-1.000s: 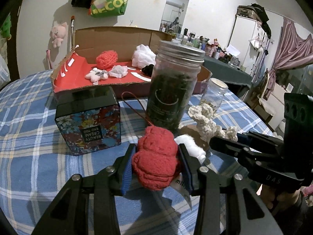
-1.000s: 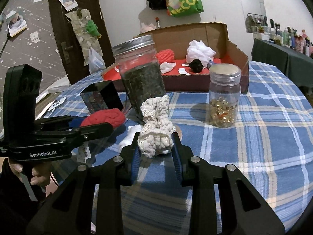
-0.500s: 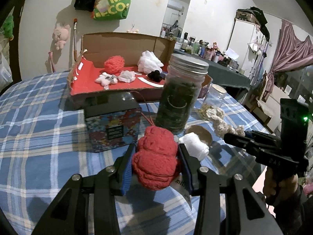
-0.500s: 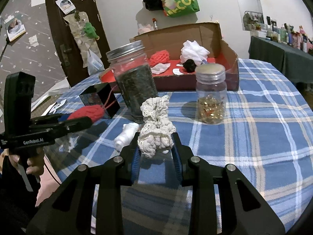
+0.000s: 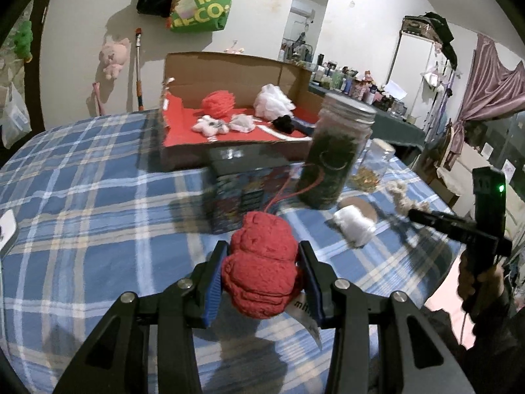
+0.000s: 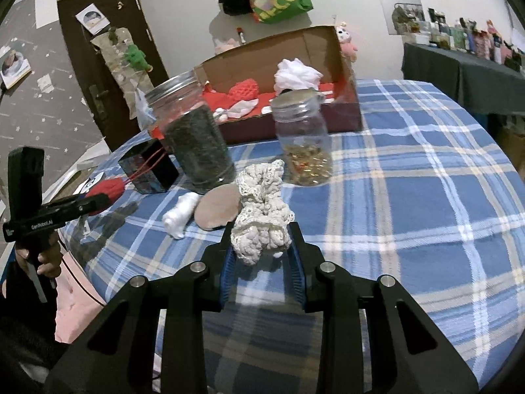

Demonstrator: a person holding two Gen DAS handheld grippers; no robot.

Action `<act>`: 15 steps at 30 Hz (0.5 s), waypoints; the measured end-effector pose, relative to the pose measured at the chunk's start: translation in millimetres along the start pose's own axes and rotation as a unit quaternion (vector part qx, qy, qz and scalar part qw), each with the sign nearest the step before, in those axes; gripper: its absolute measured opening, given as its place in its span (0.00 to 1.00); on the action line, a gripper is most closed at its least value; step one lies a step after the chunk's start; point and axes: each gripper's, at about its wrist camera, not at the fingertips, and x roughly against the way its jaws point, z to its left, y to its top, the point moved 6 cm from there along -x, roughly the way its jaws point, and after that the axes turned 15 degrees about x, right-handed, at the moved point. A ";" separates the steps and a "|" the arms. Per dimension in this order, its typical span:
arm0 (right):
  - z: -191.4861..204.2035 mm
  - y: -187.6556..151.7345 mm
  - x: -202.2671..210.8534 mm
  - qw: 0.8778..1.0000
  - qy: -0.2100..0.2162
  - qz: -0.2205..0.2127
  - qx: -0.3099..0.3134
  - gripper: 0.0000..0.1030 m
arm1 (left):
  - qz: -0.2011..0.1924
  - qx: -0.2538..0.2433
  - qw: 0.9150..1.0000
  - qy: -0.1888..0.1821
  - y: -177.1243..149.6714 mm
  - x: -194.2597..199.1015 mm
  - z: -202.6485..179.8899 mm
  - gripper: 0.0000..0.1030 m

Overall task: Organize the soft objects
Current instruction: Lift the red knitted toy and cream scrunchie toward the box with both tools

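Tabletop (image 5: 82,170) under a blue plaid cloth carries everything ahead of both hand-held grippers. Farthest ahead of them sits the open cardboard box (image 5: 229,69) with a red floor, and in it lie a coral net pouf (image 5: 218,103), a white net pouf (image 5: 274,100), a small black soft piece (image 5: 285,123) and a small white plush toy (image 5: 210,124). Nearer, between the box and the left hand-held gripper (image 5: 262,279), stands a dark floral tin (image 5: 242,184); just right of the tin is a tall jar of dark leaves (image 5: 334,154) with a metal lid. A smaller jar (image 6: 303,138) with golden contents stands ahead of the right hand-held gripper (image 6: 262,256), right of the tall jar. Between the tall jar and that gripper a round brown coaster (image 6: 218,208) lies flat, with a small white soft piece (image 6: 180,216) touching its left edge.

The left hand-held gripper is clamped on a red knitted plush (image 5: 262,269), its blue pads pressing both sides, held above the cloth; a red cord runs from the plush toward the tin. The right hand-held gripper is clamped on a cream crocheted piece (image 6: 262,210), which stands up out of its pads above the cloth.
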 end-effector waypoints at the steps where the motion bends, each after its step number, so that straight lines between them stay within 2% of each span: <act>1: -2.4 -1.3 1.5 1.000 -0.002 0.002 -0.002 0.28 | 0.000 0.002 1.000 0.006 -0.4 1.0 5.1 0.44; 8: -20.7 -3.8 4.2 1.000 -0.008 0.012 -0.014 0.28 | -0.005 0.025 0.999 0.038 5.9 2.5 41.0 0.44; 15: -40.7 4.9 0.0 0.999 -0.004 0.028 -0.018 0.28 | 0.001 0.022 0.999 0.035 26.6 -6.1 56.0 0.44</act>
